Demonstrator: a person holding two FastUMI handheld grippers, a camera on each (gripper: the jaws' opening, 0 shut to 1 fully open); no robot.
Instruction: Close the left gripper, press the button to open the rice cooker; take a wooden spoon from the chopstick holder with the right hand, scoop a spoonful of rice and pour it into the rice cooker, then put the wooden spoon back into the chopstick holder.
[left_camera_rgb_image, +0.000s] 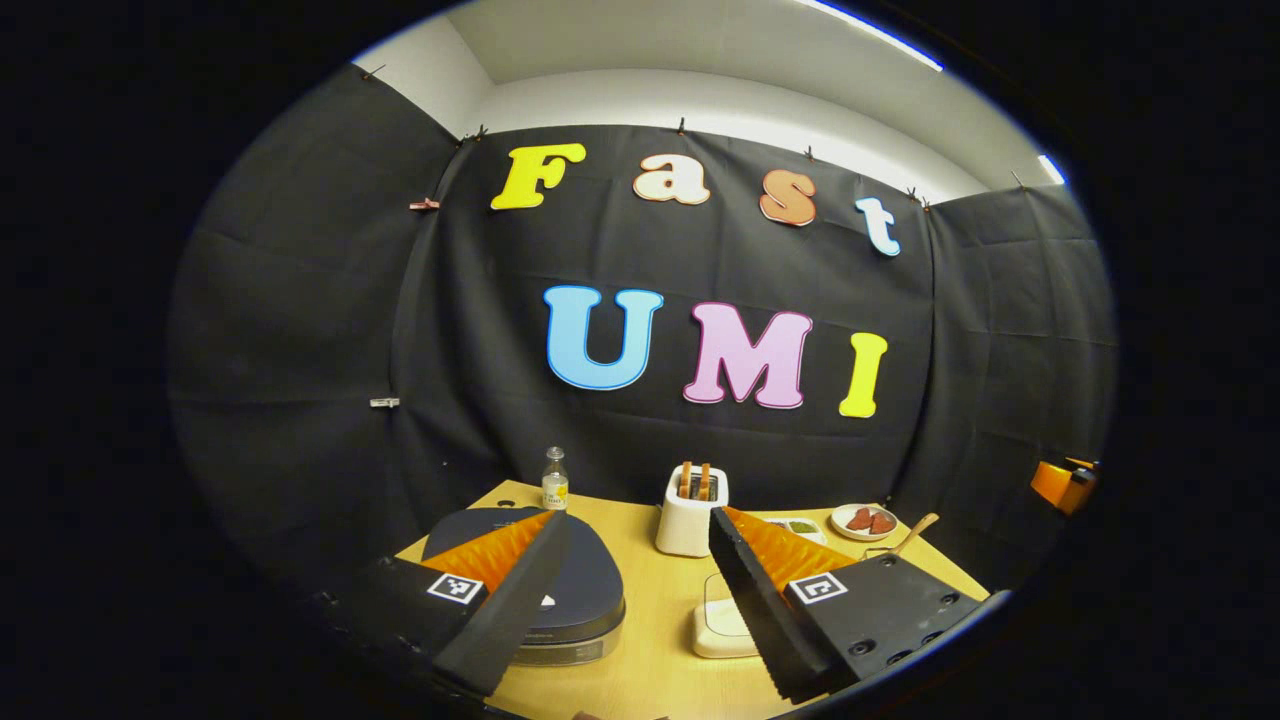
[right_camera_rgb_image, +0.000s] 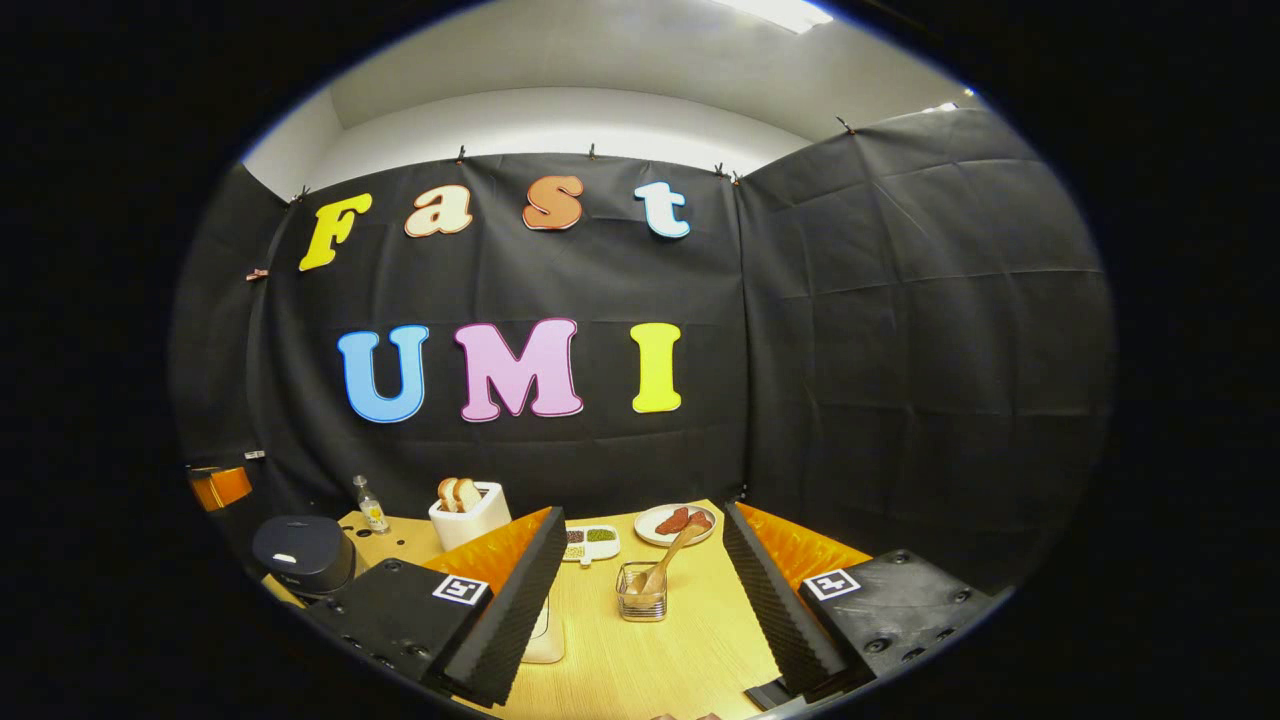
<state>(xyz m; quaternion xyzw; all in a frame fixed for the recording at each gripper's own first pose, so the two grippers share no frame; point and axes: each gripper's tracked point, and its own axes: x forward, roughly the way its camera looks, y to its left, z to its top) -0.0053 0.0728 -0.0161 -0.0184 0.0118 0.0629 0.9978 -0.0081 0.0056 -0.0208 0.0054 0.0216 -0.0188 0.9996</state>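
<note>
Left tool (left_camera_rgb_image: 630, 560): fingers spread wide, empty, above the table (left_camera_rgb_image: 650, 660).
Right tool (right_camera_rgb_image: 640, 560): wide, empty.
Rice cooker (left_camera_rgb_image: 570, 590): lid down, under the left tool.
Wooden spoon (right_camera_rgb_image: 665, 562): in its holder (right_camera_rgb_image: 642, 592), ahead.
Risk: pressing with spread fingers may straddle the button.

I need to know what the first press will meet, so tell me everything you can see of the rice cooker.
The rice cooker is dark and round with a smooth, slightly domed lid, shut, a small pale mark on top and a silvery band around its base. It stands upright on the wooden table, near its left edge, in front of a small bottle. Nothing touches it; the open left gripper hovers above.
</note>
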